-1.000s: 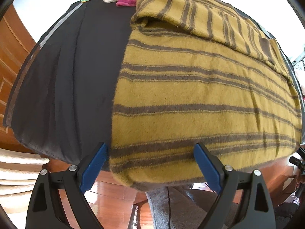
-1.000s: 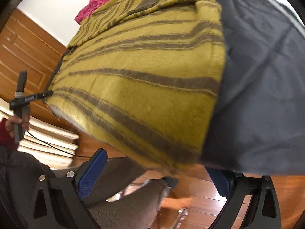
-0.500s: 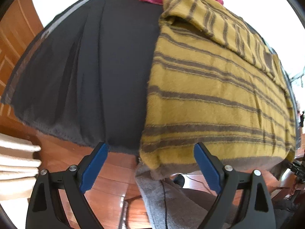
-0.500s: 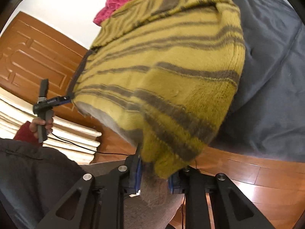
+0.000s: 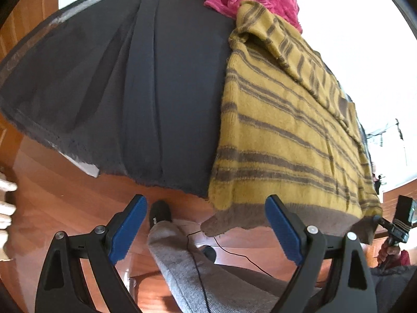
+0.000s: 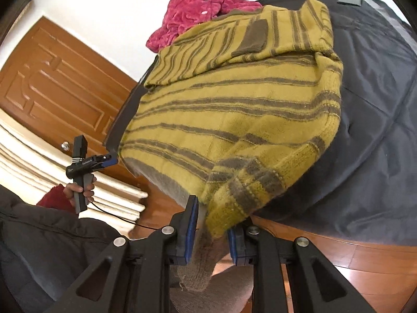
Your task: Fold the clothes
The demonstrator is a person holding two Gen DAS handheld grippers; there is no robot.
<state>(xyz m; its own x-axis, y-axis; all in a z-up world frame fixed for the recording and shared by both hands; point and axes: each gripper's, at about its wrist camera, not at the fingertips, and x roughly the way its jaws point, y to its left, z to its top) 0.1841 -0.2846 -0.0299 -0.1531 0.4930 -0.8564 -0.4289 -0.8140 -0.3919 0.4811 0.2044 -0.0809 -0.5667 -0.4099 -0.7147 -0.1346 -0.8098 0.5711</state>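
My right gripper (image 6: pixel 212 230) is clamped on the near corner of the mustard striped sweater (image 6: pixel 234 120), its blue pads pinching the brown hem band so that a bunched fold of yellow knit spills over the top and the ribbed edge hangs down between my fingers. From there the sweater runs up toward twelve o'clock across the dark cloth-covered table (image 6: pixel 378 130), with a brown patch near its far end.

My left gripper (image 5: pixel 206 227) is spread wide with nothing between its pads; the sweater (image 5: pixel 281 135) lies toward one o'clock of it, its brown hem drooping over the table edge just above my right-hand pad without touching it. The dark cloth (image 5: pixel 135 83) fills the view from ten to twelve o'clock.

A crumpled magenta garment (image 6: pixel 198 7) sits beyond the sweater at eleven o'clock in the right view. A wooden door (image 6: pixel 60 86) stands at nine o'clock, and my grey-trousered leg (image 5: pixel 187 268) shows below over the wood floor (image 5: pixel 65 200).
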